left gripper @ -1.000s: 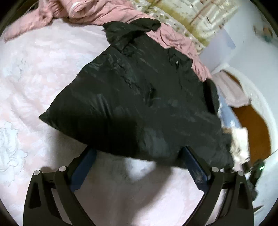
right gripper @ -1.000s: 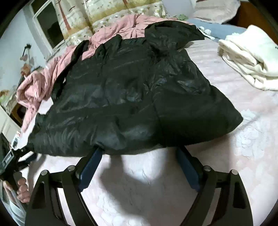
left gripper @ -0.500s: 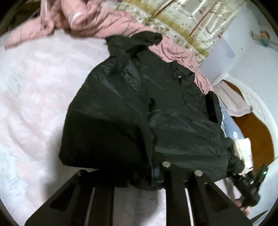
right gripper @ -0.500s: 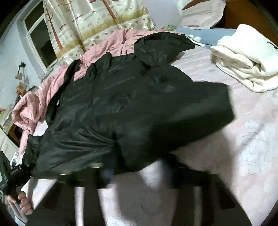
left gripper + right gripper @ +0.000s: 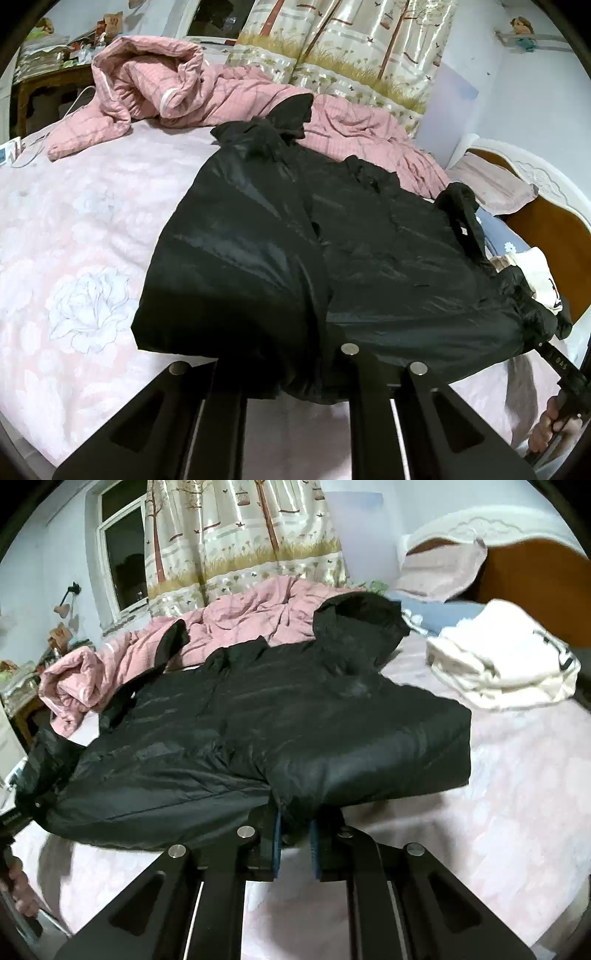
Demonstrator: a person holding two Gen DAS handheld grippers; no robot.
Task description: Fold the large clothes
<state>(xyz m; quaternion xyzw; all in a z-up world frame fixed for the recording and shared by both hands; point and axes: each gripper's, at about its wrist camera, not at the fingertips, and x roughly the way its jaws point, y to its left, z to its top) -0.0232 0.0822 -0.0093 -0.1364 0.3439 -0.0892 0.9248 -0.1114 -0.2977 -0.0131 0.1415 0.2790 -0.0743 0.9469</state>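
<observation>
Two close wrist views, shared jacket (image 5: 369, 266)

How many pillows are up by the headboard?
2 visible: a pinkish pillow leaning on the headboard, a blue pillow flat below it. The black jacket may hide more.

Bed (image 5: 74, 229) (jacket (image 5: 369, 258), quilt (image 5: 229, 99))

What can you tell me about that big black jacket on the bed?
The black jacket is a puffy, shiny coat with a hood at its far end. It lies spread across the pink bedspread, one sleeve resting on the pink quilt. Its near hem is bunched and raised off the bed, pinched by the left gripper and the right gripper, whose jaws are closing on it.
</observation>
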